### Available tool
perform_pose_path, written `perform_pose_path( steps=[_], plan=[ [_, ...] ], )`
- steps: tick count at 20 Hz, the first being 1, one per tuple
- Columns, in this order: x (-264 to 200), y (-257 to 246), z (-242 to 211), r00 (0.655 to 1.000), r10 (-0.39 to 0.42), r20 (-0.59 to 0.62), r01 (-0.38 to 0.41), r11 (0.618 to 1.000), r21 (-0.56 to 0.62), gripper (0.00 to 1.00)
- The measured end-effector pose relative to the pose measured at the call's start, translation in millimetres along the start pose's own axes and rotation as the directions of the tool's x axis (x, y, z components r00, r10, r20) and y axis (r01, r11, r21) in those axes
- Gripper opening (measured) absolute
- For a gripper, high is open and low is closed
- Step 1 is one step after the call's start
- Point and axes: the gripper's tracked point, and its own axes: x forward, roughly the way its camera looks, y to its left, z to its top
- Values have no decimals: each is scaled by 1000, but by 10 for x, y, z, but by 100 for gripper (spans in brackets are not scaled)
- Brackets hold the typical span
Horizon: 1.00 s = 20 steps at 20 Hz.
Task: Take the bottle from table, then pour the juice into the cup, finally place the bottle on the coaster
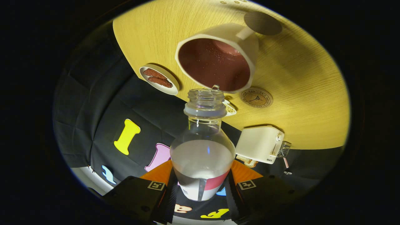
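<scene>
Between the gripper (200, 187) fingers we hold the clear plastic bottle (202, 156), both pressing its labelled body. Its open neck tips toward the white cup with dark reddish inside (218, 57), the mouth just at the cup's rim (a drop sits at the lip). We see the round cork coaster (256, 97) beside the cup on the light wooden table (300, 87).

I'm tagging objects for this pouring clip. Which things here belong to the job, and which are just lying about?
Job:
- bottle, uncapped, tilted toward the cup, gripper shut on it
- cup
- coaster, beside the cup

Lying about:
- small dish holding two brown pieces
- white boxy appliance
</scene>
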Motion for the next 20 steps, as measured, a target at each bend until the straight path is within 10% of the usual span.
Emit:
perform_pose_path(
  steps=[14, 20],
  plan=[
    [-326, 52, -60, 999, 40, -6, -40, 939, -340, 69],
    [-569, -150, -66, 996, -44, -72, -17, 731, -683, 69]
  ],
)
